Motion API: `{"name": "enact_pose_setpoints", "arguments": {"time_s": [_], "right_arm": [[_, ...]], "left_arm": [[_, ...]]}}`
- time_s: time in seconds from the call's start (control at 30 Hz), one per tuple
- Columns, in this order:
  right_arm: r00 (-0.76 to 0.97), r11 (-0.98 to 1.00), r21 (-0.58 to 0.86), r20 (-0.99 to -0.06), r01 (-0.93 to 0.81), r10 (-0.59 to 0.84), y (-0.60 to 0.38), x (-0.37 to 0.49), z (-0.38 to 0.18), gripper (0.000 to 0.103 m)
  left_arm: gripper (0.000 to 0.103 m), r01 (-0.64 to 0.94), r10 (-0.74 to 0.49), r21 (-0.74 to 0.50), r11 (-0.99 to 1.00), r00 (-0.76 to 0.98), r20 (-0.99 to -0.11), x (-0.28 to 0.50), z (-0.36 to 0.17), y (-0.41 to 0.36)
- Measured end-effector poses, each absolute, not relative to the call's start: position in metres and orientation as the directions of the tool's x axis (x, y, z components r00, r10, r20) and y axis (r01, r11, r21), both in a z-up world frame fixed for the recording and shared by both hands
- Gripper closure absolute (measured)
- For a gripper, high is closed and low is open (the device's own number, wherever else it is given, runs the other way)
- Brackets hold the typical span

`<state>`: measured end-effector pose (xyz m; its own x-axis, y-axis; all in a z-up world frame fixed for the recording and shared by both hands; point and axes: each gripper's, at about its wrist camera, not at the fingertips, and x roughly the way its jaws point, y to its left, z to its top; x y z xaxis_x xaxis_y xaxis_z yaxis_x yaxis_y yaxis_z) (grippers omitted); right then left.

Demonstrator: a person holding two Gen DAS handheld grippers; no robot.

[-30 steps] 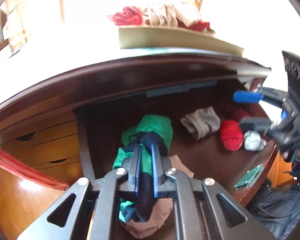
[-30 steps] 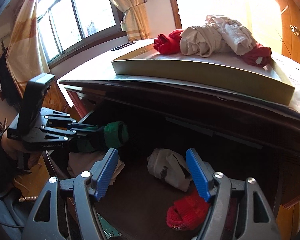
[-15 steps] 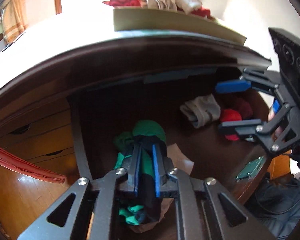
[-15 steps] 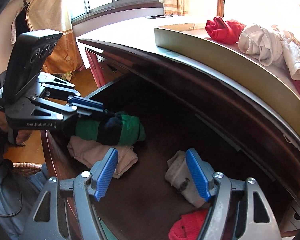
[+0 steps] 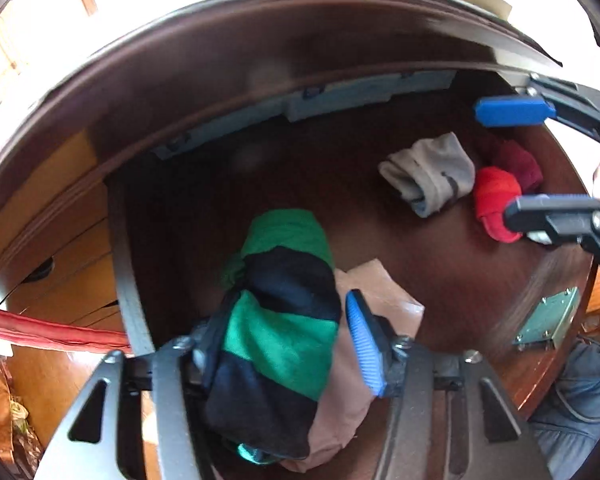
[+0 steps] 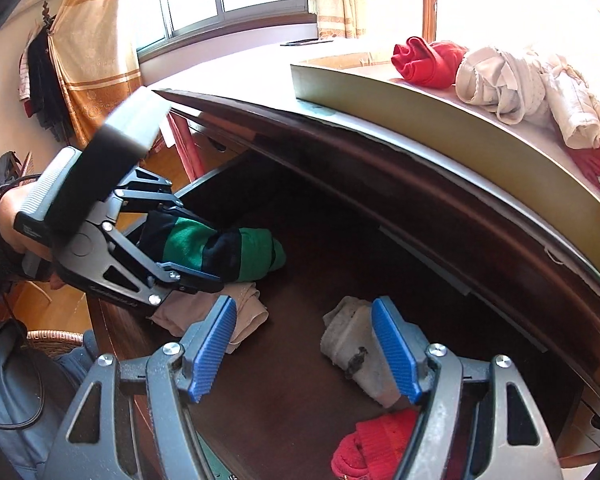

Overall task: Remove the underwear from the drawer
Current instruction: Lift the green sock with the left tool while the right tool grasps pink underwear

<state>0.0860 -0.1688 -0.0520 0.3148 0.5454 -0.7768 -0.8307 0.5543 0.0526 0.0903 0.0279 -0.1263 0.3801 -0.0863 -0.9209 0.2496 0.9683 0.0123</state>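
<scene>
The left gripper (image 5: 288, 332) stands with its fingers spread wide, the green-and-black striped underwear (image 5: 284, 312) lying loosely between them above a beige garment (image 5: 384, 296) at the left of the open drawer (image 5: 340, 184). Further right on the drawer floor lie a grey rolled pair (image 5: 432, 176) and a red rolled pair (image 5: 496, 200), touching each other. The right gripper (image 6: 304, 352) hovers over them with its blue pads (image 6: 396, 352) apart, holding nothing.
</scene>
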Motion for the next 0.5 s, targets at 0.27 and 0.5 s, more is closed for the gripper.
{"name": "enact_pose_setpoints", "arguments": {"time_s": [0.27,0.5], "right_arm": [[0.292,0.524,0.039,-0.793,-0.851,0.534,-0.16,0.086,-0.051,0.031],[0.246,0.441,-0.001,-0.83,-0.898,0.5,-0.13,0.083,-0.058,0.031]], "left_arm": [[0.089,0.203,-0.105,-0.007,0.979,0.475,-0.874,0.067,-0.11,0.043],[0.089,0.106,-0.155,-0.114,0.988,0.607,-0.78,0.035,-0.069,0.075]]}}
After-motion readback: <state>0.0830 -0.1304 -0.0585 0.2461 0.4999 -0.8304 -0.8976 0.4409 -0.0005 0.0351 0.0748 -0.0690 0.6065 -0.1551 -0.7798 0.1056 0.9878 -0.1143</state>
